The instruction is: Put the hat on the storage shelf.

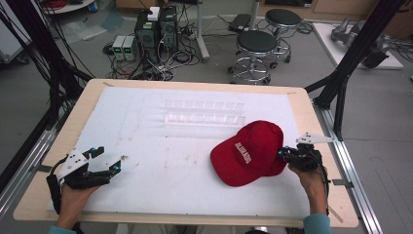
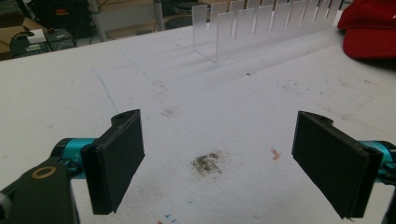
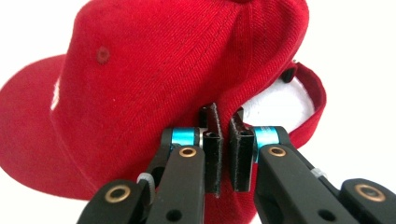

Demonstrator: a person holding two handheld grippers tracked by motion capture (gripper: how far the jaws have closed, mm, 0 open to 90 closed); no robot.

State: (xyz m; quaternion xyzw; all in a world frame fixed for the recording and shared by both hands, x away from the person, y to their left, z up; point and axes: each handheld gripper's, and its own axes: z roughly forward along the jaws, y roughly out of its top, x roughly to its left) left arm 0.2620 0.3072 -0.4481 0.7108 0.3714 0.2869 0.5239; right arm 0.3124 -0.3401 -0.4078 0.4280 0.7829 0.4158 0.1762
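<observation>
The right gripper [image 3: 223, 133] has its jaws pinched together on the back edge of the red cap [image 3: 154, 93], which lies on the white table cover [image 1: 160, 146] directly ahead of it. Well apart, the left gripper [image 2: 217, 158] rests with jaws spread wide over bare cover, a clear slotted rack [image 2: 261, 28] beyond it.

free: white mat [image 1: 160, 161] centre | obstacle: clear rack [image 1: 204, 113] behind
</observation>
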